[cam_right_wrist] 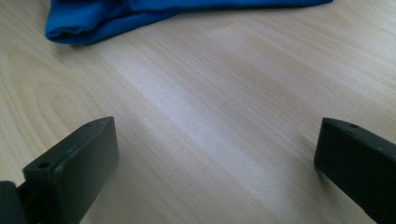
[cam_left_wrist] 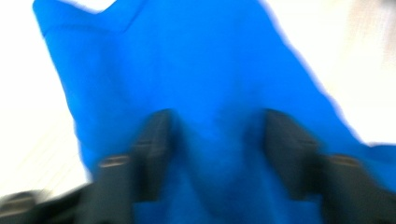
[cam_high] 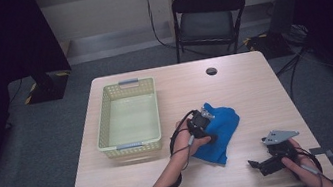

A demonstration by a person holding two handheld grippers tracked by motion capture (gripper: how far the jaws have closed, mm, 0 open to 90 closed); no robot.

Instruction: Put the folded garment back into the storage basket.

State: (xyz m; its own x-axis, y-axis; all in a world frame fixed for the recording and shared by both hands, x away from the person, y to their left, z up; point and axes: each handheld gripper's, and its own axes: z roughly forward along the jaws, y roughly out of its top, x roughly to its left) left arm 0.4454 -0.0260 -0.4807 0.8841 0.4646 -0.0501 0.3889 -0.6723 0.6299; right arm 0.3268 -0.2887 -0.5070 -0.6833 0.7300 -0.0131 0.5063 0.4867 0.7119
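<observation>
A crumpled blue cloth (cam_high: 222, 124) lies on the wooden table (cam_high: 244, 86), right of centre. My left gripper (cam_high: 209, 130) is down on the cloth's left part, held by a hand. In the blurred left gripper view its two black jaws stand apart, with the blue cloth (cam_left_wrist: 210, 70) bulging between the fingers (cam_left_wrist: 152, 140). My right gripper (cam_high: 257, 165) rests near the table's front right corner, pointing left. It (cam_right_wrist: 215, 154) is open over bare wood, and the blue cloth (cam_right_wrist: 93, 21) lies a short way ahead of it.
A pale yellow plastic basket (cam_high: 102, 119) stands on the table's left half with nothing visible inside. A small black round cap (cam_high: 211, 71) sits in the tabletop at the back. A black folding chair (cam_high: 208, 16) stands behind the table.
</observation>
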